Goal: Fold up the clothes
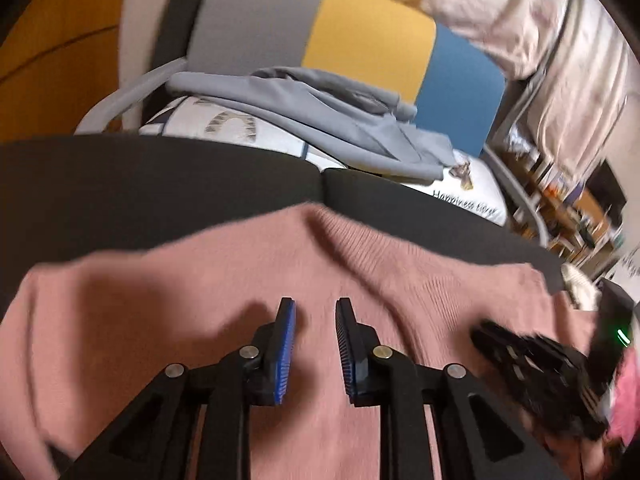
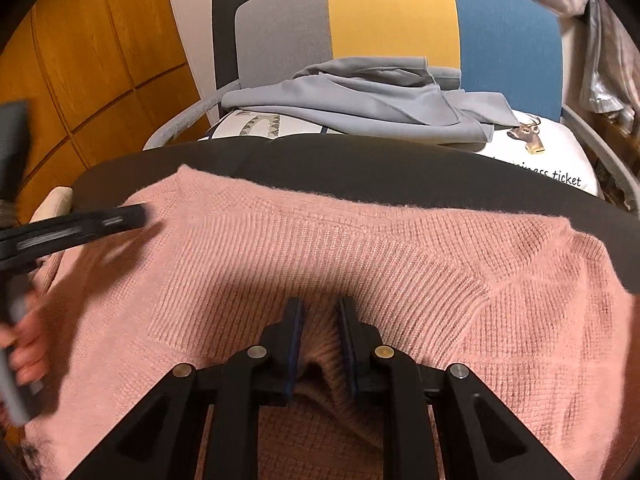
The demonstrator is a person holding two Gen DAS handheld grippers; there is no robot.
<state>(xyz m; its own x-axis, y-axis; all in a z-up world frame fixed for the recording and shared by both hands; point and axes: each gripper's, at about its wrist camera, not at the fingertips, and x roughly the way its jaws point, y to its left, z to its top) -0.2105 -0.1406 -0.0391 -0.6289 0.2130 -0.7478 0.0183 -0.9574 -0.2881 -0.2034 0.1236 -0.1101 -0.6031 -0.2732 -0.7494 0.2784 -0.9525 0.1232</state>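
1. Left gripper [image 1: 316, 346], bottom centre of its view: jaws parted, nothing between, over pink sweater [image 1: 200, 292]
2. Right gripper [image 2: 320, 344], bottom centre: jaws clenched on a raised fold of the sweater [image 2: 360, 248]
3. Sweater spread on dark surface [image 2: 360, 160], lower half of frame
4. Judged: soft, limp, light knit, stretchy; best pinched at hem or edge

A lived-in room of a home, used for laundry.

A chair [image 2: 396, 12] with a grey, yellow and blue back holds a printed cushion [image 2: 552, 160] and a loose grey garment [image 2: 372, 104]. Wood-panelled doors [image 2: 92, 60] stand at the left, pale draped fabric [image 1: 540, 40] hangs at the right above cluttered shelves [image 1: 568, 204], and a pink knitted sweater [image 2: 320, 248] lies spread on a dark surface [image 2: 360, 164].
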